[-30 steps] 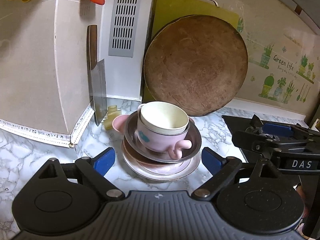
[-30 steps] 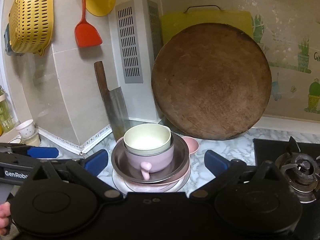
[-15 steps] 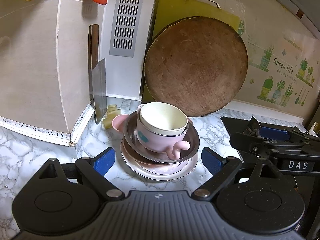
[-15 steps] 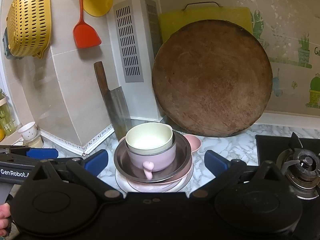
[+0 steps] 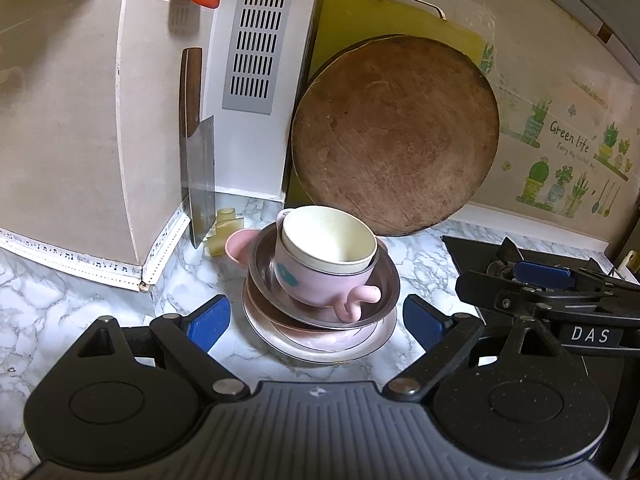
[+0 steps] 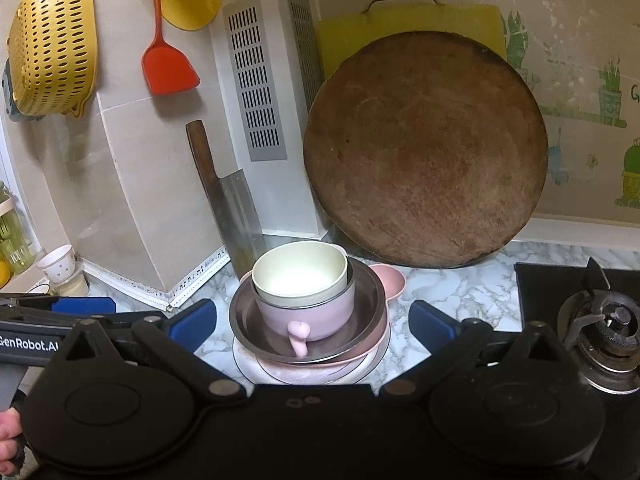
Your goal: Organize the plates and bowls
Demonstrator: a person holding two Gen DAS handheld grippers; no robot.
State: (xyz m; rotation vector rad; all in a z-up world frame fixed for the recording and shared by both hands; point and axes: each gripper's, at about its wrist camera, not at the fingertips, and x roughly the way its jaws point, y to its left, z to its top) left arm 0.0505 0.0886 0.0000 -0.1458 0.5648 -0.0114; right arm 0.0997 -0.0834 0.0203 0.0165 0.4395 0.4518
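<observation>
Stack of dishes dead ahead of both my grippers, on the marble surface, in front of the round wooden board leaning on the wall

Stack from the top: cream bowl nested in the pink handled cup, those in a steel bowl, then a pink dish, then a white plate at the bottom. Whole pile sits tilted, not square

Left gripper: jaws wide, nothing held, blue pads either side of the stack's near edge, apart from it. Right gripper: also wide and empty, also straddling the stack from the near side, not touching

Key relation: the cup's handle sticks out toward me; in the left view it angles off to the right, in the right view it points almost straight back along my fingers. Neither side looks clearly nearer; I judge the right better lined up on that handle, the left better placed for the cream bowl's rim

Risk as I read it: lifting the top piece could shift the leaning pile
</observation>
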